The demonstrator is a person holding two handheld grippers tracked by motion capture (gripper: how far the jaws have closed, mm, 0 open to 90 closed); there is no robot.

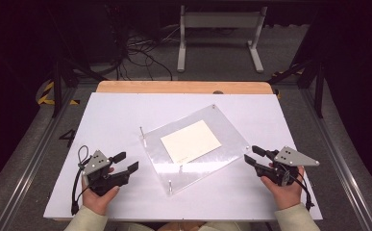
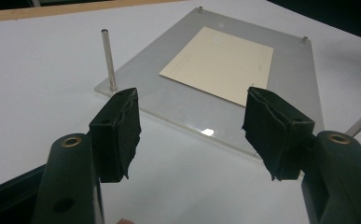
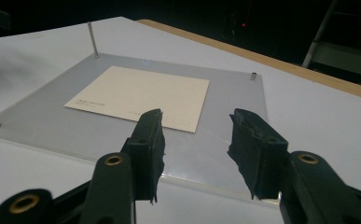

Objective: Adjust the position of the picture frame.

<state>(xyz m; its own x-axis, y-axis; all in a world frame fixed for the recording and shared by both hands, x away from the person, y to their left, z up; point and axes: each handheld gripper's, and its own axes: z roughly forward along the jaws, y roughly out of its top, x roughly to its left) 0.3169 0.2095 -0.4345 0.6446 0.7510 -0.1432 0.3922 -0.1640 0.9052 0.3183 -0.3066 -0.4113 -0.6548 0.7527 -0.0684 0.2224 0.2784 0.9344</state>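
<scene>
grippers flank a clear acrylic plate (image 1: 196,147) on the white table (image 1: 116,115).
left gripper (image 1: 128,161) and right gripper (image 1: 252,153) both hold their jaws wide, empty; a cream paper card (image 1: 191,141) lies flat mid-plate, thin metal posts (image 1: 142,134) standing at its corners.

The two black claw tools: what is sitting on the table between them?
Between the left gripper and right gripper lies a clear plate with a cream card on it, seen in the high view.

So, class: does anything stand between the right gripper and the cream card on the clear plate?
Nothing visible does. The right gripper is open at the clear plate edge; bare plate leads to the cream card.
</scene>
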